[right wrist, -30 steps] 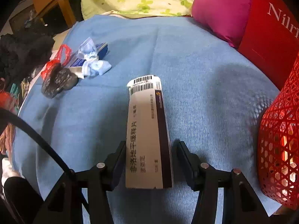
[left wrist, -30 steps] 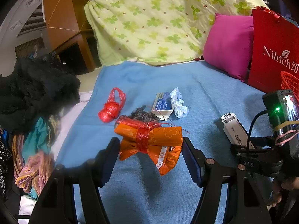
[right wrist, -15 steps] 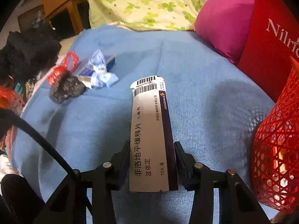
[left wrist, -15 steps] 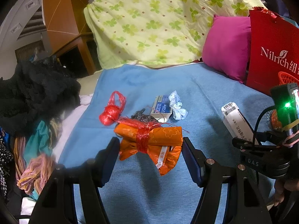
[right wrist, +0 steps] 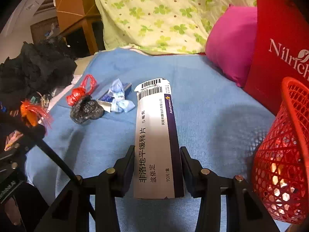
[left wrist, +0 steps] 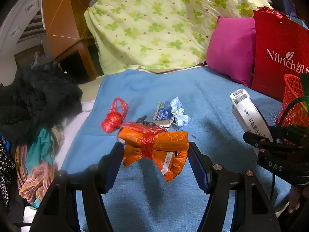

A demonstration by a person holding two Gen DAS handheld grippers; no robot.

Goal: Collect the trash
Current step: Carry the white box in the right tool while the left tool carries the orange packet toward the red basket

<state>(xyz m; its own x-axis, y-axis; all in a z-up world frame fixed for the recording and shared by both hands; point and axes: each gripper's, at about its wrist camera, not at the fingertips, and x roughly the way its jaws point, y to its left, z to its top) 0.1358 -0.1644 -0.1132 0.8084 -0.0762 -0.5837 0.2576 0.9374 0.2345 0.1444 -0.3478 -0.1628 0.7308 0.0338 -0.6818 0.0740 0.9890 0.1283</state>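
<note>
My left gripper [left wrist: 155, 152] is shut on an orange wrapper bundle [left wrist: 166, 143] tied with red string and holds it above the blue blanket [left wrist: 146, 85]. My right gripper [right wrist: 157, 162] is shut on a white and purple medicine box [right wrist: 156, 135], lifted off the blanket; the box also shows in the left wrist view [left wrist: 249, 114]. A red mesh basket [right wrist: 283, 154] stands at the right. On the blanket lie a red plastic bag knot [left wrist: 114, 118], a black crumpled bag [right wrist: 86, 110], a blue-white box [left wrist: 163, 113] and a crumpled pale blue wrapper [right wrist: 120, 100].
A red paper bag [left wrist: 278, 58] and a magenta pillow [left wrist: 231, 48] stand at the back right. A green-patterned quilt [left wrist: 164, 23] is heaped at the back. Dark clothes [left wrist: 36, 98] are piled at the left, beside a wooden cabinet [left wrist: 63, 19].
Both grippers have risen with their loads. The right gripper has closed tighter on the medicine box and lifted it off the blanket.
</note>
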